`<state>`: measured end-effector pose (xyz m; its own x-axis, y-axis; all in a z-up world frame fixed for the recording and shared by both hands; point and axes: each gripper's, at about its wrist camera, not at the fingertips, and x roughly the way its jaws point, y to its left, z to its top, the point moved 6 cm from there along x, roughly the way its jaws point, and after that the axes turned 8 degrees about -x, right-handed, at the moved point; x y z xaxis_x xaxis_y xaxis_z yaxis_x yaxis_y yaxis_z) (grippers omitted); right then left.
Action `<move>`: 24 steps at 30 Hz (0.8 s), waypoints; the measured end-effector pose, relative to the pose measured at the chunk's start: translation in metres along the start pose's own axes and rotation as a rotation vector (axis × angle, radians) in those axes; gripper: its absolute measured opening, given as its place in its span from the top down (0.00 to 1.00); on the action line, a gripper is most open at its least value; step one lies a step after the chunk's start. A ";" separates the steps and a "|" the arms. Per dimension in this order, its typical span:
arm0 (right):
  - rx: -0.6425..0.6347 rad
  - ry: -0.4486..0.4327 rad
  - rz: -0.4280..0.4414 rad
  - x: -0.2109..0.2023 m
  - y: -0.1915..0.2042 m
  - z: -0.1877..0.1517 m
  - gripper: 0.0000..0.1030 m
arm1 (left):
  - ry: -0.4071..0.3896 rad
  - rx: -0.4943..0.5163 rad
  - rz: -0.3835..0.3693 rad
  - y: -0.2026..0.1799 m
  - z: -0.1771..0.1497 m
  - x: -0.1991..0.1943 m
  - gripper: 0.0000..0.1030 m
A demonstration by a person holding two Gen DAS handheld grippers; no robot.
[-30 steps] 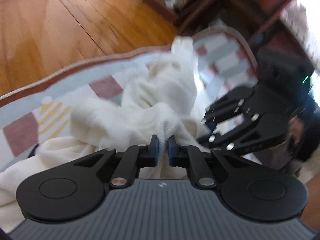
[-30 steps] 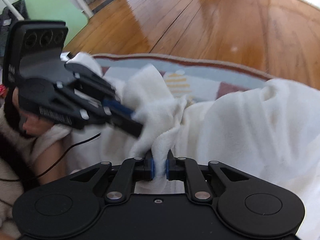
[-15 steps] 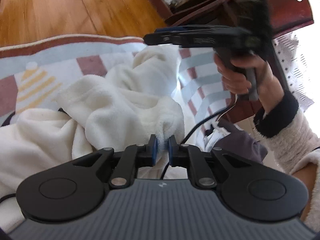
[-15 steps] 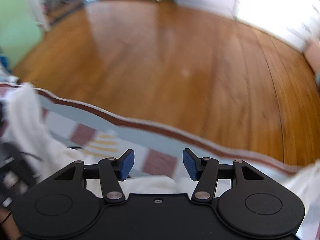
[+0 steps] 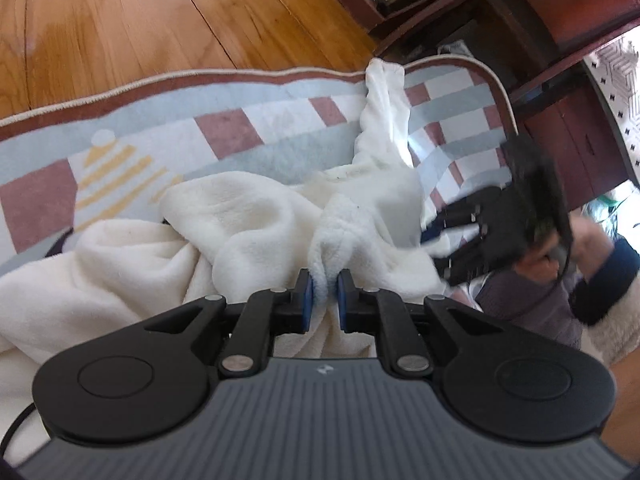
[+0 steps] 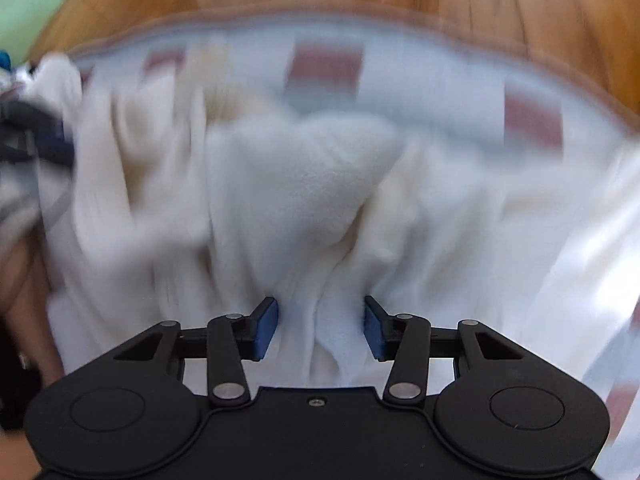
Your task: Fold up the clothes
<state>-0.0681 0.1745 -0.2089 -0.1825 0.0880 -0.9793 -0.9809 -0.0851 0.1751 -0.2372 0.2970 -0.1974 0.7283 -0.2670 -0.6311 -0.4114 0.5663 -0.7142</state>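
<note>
Close up, the left gripper [image 5: 323, 296] has its two blue fingers squeezed almost together on a bunched-up bit of the fluffy white garment [image 5: 256, 224]. The pinched bit sticks up between the fingers like a little tent.

The right gripper [image 6: 319, 327] has its fingers wide apart. White cloth [image 6: 304, 184] lies between them, but they do not squeeze it. This picture is blurry, so I cannot tell if the pads touch the cloth.

A bit farther out, the garment lies in a lumpy heap on the rug [image 5: 240, 128], with lots of bumps and wrinkles. One long part reaches away toward the far edge of the rug. No neat fold shows anywhere.

So I think the folding has barely begun. The garment must first be spread flat, then folded.

Past the rug is the wood floor [image 5: 120, 20], and dark furniture [image 5: 560, 8] stands to the right.
</note>
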 end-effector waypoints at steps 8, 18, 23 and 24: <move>0.007 -0.161 -0.009 -0.038 0.007 -0.008 0.49 | 0.015 0.087 0.068 -0.014 -0.008 0.022 0.63; 0.218 -0.421 0.024 -0.061 -0.023 0.026 0.39 | -0.015 0.198 0.172 -0.022 -0.011 0.039 0.50; 0.162 -0.464 -0.234 -0.034 -0.016 0.037 0.74 | -0.097 0.393 0.344 -0.048 -0.008 0.035 0.90; 0.112 -0.499 -0.334 -0.043 -0.006 0.043 0.87 | -0.156 0.384 0.333 -0.055 0.003 0.018 0.90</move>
<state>-0.0574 0.2138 -0.1635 0.1534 0.5487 -0.8218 -0.9867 0.1303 -0.0971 -0.1996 0.2637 -0.1682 0.6776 0.0789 -0.7312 -0.4251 0.8534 -0.3018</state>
